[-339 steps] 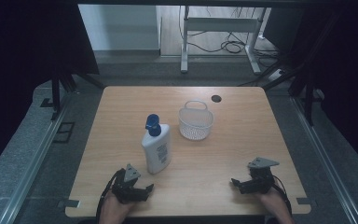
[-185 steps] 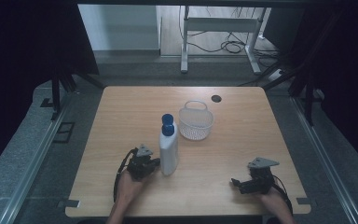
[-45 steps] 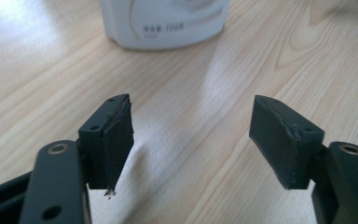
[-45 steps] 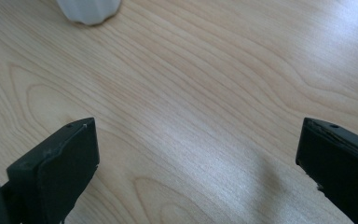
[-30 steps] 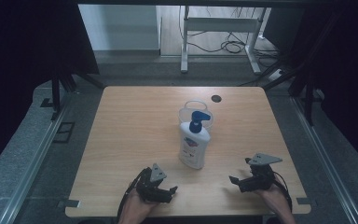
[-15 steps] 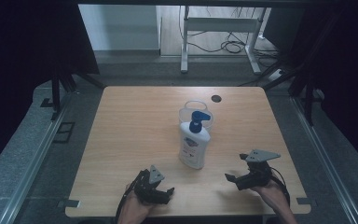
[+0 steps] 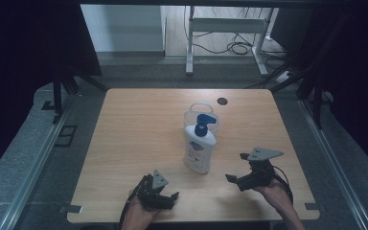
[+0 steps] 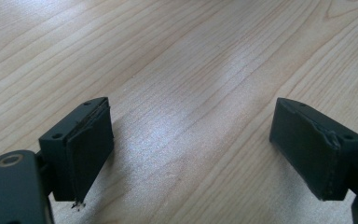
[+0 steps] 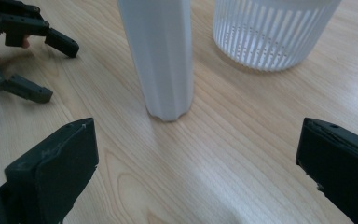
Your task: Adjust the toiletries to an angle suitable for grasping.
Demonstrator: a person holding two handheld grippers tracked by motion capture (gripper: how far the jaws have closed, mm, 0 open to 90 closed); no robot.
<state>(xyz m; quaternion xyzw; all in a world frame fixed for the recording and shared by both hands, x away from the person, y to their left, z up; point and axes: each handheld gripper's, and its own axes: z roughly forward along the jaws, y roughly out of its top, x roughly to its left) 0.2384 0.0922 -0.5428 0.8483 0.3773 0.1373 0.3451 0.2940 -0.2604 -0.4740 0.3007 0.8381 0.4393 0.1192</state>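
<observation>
A white pump bottle (image 7: 200, 149) with a blue pump head (image 7: 203, 122) stands upright mid-table, just in front of a clear ribbed basket (image 7: 195, 113). My right gripper (image 7: 236, 167) hovers open to the bottle's right, jaws turned toward it. In the right gripper view the bottle's base (image 9: 161, 56) rises ahead between the wide-apart jaws of the right gripper (image 9: 196, 161), with the basket (image 9: 274, 32) behind to the right. My left gripper (image 7: 170, 199) rests open near the front edge; in its own view the left gripper (image 8: 191, 140) has bare wood between its jaws.
The wooden table (image 7: 134, 124) has a dark round cable hole (image 7: 222, 101) near its far edge. Metal rails and grey floor flank the table. The other hand's gripper (image 9: 21, 51) lies at the left in the right gripper view.
The bottle, first lying at the left, was stood up and moved beside the basket, then let go. In the last second my right gripper has swung left toward it.
</observation>
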